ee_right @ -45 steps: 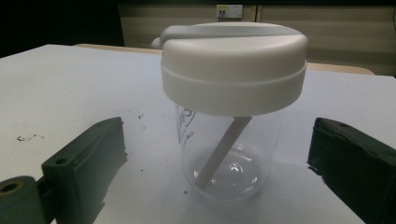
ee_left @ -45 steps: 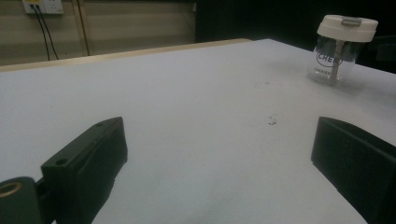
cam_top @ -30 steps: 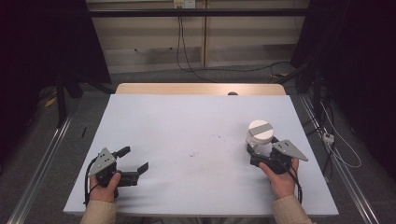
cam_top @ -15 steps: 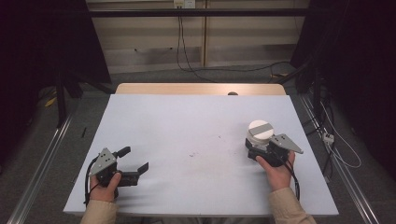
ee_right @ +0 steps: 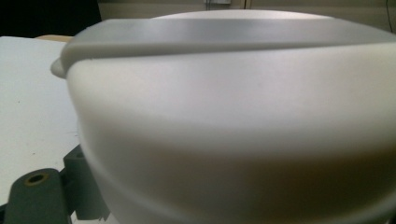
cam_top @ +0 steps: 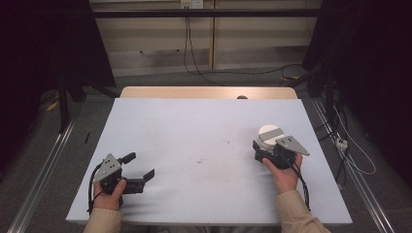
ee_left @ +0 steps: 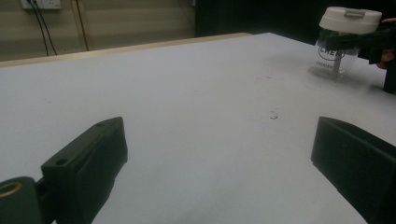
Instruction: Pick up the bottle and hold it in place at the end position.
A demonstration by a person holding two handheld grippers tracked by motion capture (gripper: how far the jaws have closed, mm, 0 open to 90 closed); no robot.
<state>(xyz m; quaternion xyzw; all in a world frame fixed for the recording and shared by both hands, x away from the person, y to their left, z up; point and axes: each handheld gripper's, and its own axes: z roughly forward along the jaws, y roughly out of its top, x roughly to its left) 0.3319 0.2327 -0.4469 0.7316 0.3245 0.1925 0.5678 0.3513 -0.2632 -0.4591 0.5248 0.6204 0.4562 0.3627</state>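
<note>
Our right gripper's [cam_top: 263, 151] fingers had just been closing, with the jar [ee_left: 340, 41] between them. We could not tell if they pressed on it yet. The clear jar with its white lid [cam_top: 269, 132] stood upright on the right side of the white bench [cam_top: 204, 131]. Our left gripper's [cam_top: 141, 175] fingers [ee_left: 88, 163] were spread wide with nothing between them, well apart from the jar.
</note>
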